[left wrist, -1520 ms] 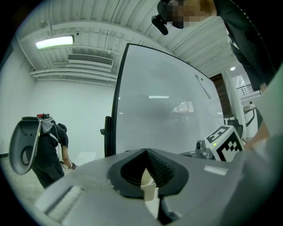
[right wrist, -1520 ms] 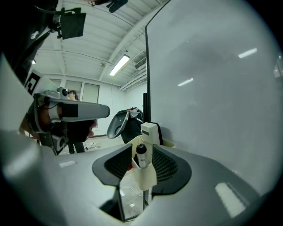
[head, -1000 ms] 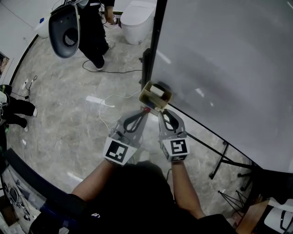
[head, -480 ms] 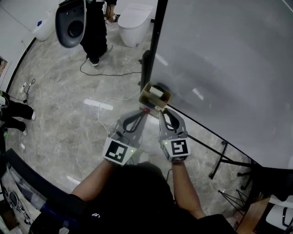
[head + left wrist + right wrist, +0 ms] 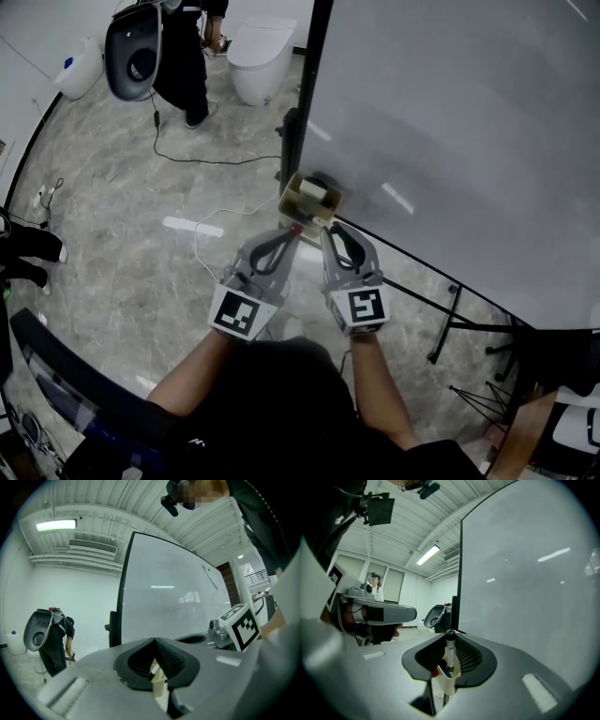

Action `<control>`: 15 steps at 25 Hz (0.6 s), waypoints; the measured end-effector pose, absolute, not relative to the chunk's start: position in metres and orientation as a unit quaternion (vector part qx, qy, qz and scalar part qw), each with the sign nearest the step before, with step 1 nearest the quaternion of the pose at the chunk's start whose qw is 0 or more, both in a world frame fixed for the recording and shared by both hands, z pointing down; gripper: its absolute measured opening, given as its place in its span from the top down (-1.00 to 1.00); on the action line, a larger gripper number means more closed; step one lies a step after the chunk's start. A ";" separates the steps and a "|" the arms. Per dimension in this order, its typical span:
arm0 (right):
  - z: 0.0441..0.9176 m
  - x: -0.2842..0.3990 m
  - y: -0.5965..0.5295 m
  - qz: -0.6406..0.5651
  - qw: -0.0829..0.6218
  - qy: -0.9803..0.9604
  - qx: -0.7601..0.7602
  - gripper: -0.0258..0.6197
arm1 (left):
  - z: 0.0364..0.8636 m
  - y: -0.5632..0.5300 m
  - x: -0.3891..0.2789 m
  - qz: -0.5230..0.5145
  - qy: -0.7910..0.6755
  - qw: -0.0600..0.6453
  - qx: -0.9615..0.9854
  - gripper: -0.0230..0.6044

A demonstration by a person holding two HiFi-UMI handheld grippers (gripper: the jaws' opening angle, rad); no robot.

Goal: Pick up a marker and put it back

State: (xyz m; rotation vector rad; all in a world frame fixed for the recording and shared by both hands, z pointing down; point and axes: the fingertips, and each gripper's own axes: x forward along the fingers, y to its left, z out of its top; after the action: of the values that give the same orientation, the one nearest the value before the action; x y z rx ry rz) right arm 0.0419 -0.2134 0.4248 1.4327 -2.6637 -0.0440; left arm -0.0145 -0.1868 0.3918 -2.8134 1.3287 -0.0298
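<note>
A beige pen holder (image 5: 307, 200) hangs on the lower left edge of the whiteboard (image 5: 450, 141). Both grippers meet just below it. My right gripper (image 5: 326, 229) is shut on a marker (image 5: 450, 651) with a black cap. The marker stands upright in the holder (image 5: 449, 678), beside a red and a blue item. My left gripper (image 5: 294, 228) sits at the holder's lower left corner. Its jaws close on the cream edge of the holder (image 5: 158, 679). A red cap shows at its tip in the head view.
The whiteboard's black frame post (image 5: 305, 84) and stand legs (image 5: 450, 328) are right of me. A white cable (image 5: 211, 225) trails over the marble floor. A person in dark clothes (image 5: 183, 56) stands far off by a white toilet (image 5: 258, 56).
Both grippers stay at the holder as before. The head camera has shifted a little, and the person in the background has moved slightly.
</note>
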 end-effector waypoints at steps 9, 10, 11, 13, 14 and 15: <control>0.405 0.044 -0.200 -0.032 0.049 -0.869 0.491 0.69 | 0.385 -0.180 -0.012 -0.001 0.407 0.020 -0.913 0.91; 0.402 0.044 -0.198 -0.034 0.047 -0.868 0.493 0.69 | 0.385 -0.179 -0.012 0.000 0.404 0.020 -0.914 0.91; 0.400 0.045 -0.196 -0.036 0.046 -0.867 0.495 0.69 | 0.384 -0.177 -0.011 0.002 0.402 0.020 -0.916 0.91; 0.394 0.045 -0.193 -0.040 0.042 -0.864 0.500 0.69 | 0.383 -0.176 -0.010 0.004 0.397 0.019 -0.918 0.91; 0.392 0.046 -0.191 -0.041 0.040 -0.863 0.502 0.69 | 0.382 -0.175 -0.009 0.005 0.394 0.020 -0.919 0.91; 0.389 0.047 -0.189 -0.042 0.038 -0.862 0.505 0.69 | 0.381 -0.174 -0.009 0.005 0.391 0.021 -0.920 0.91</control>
State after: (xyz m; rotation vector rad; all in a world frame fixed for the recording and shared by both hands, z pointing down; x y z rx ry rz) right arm 0.0468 -0.1890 0.3893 1.5477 -2.6430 -0.1281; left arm -0.0086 -0.1744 0.3814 -2.8534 1.2126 0.0170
